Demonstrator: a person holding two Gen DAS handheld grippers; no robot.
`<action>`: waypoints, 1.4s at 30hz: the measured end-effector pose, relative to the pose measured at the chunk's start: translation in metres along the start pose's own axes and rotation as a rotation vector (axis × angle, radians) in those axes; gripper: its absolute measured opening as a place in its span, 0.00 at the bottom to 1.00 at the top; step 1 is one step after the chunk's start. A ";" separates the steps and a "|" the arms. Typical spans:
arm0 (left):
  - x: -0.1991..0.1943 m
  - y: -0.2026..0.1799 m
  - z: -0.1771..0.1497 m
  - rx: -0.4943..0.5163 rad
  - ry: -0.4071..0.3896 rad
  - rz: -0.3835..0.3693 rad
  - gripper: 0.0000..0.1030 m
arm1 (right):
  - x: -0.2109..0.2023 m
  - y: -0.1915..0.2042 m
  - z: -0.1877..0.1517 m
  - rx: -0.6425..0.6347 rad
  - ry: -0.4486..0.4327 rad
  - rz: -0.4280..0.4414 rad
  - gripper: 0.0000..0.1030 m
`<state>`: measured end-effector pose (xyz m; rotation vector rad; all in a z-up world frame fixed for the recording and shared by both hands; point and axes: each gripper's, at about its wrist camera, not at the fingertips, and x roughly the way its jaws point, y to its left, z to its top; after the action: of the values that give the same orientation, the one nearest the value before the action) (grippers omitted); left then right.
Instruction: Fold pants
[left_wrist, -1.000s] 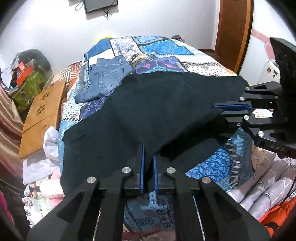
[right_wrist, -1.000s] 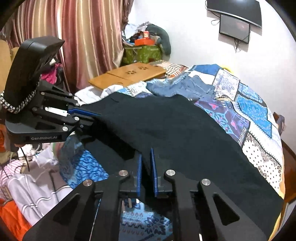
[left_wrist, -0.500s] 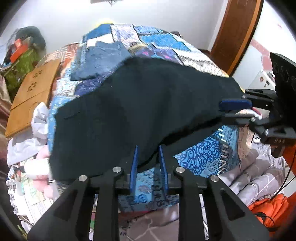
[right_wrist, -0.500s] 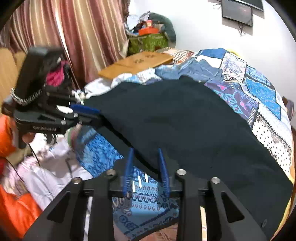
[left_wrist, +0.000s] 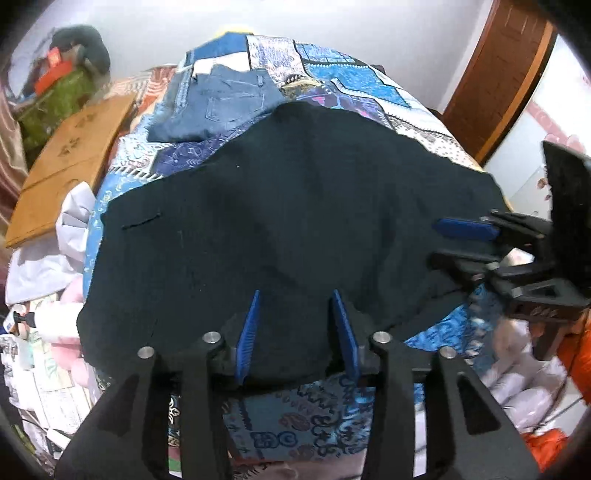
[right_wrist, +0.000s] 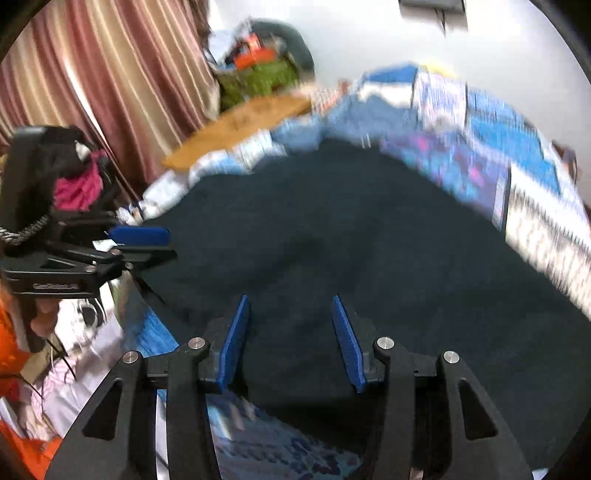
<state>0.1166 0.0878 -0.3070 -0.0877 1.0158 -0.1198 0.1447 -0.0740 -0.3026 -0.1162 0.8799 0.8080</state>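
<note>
Black pants (left_wrist: 288, 221) folded on patchwork quilt (left_wrist: 332, 77); left gripper (left_wrist: 295, 325) and right gripper (right_wrist: 290, 332) both spread wide, empty; risk: unpinned near edge slides off bed.

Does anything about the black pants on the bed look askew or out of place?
The black fabric pants lie unevenly: their near edge hangs over the side of the blue patterned bedspread, with a loose flap drooping at the right. Both grippers are open, holding nothing.

White wall (left_wrist: 155, 33), brown wooden door (left_wrist: 495, 81), striped maroon curtain (right_wrist: 92, 74), bed covered by blue patchwork quilt (left_wrist: 332, 74), wooden board (left_wrist: 70, 158) laid beside it
</note>
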 end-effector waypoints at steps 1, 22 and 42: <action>-0.002 0.000 -0.003 0.003 -0.011 0.019 0.52 | -0.004 -0.002 -0.005 0.003 -0.017 0.001 0.42; 0.001 -0.048 0.073 0.054 -0.026 0.045 0.57 | -0.151 -0.151 -0.090 0.417 -0.174 -0.345 0.43; 0.060 -0.070 0.071 0.060 0.058 0.118 0.71 | -0.140 -0.241 -0.156 0.561 -0.099 -0.461 0.16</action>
<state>0.2036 0.0112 -0.3110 0.0305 1.0716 -0.0449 0.1555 -0.3890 -0.3569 0.2085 0.9102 0.1205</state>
